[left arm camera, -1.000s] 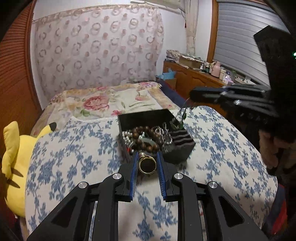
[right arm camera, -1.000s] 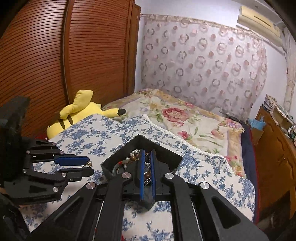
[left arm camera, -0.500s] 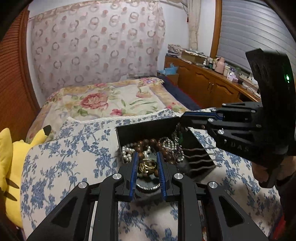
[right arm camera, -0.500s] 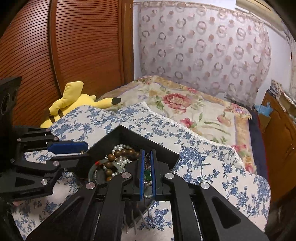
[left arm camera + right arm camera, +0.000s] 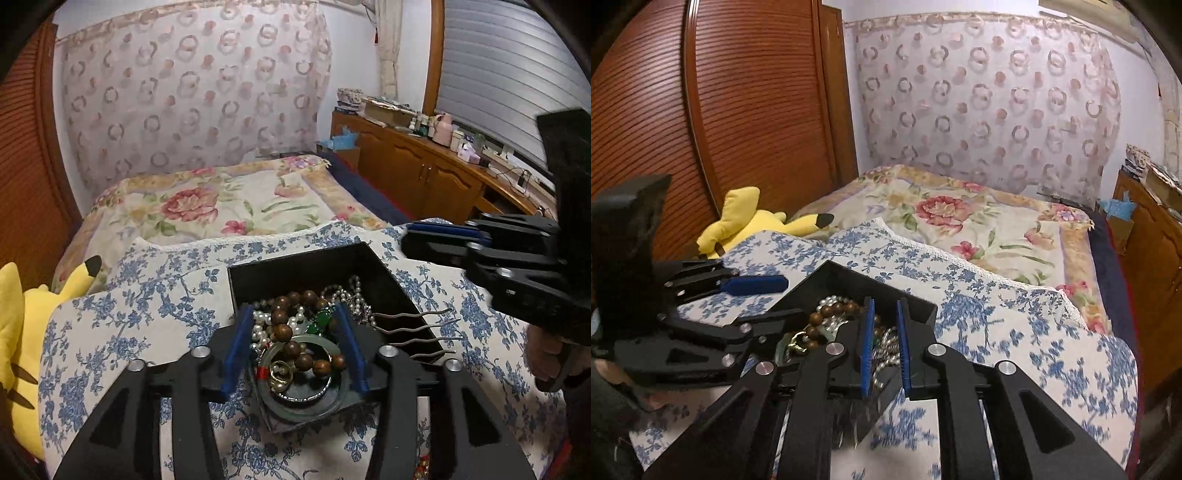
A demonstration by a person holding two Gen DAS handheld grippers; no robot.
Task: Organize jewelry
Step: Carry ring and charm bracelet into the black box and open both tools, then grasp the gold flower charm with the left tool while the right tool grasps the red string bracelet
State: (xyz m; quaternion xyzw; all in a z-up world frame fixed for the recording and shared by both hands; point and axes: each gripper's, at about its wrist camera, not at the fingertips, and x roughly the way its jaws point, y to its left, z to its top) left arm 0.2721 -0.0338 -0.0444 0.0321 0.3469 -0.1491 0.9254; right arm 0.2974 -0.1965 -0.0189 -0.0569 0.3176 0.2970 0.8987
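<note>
Left gripper (image 5: 291, 347) hangs wide apart over the black jewelry box (image 5: 295, 266) — its gold ring (image 5: 279, 374) lies loose inside on the jade bangle (image 5: 334, 349) — while the right gripper (image 5: 882, 343), slightly parted and empty, hovers above the box's beads.

Matte black left gripper (image 5: 293, 345), blue finger pads (image 5: 233, 352) — silver screws (round), bare skin at right gripper (image 5: 443, 236)

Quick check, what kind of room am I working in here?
A home bedroom, most likely: a bed with a floral blanket, a yellow plush toy beside a slatted wooden wardrobe, and the jewelry box sitting on a blue-flowered cushion.
</note>
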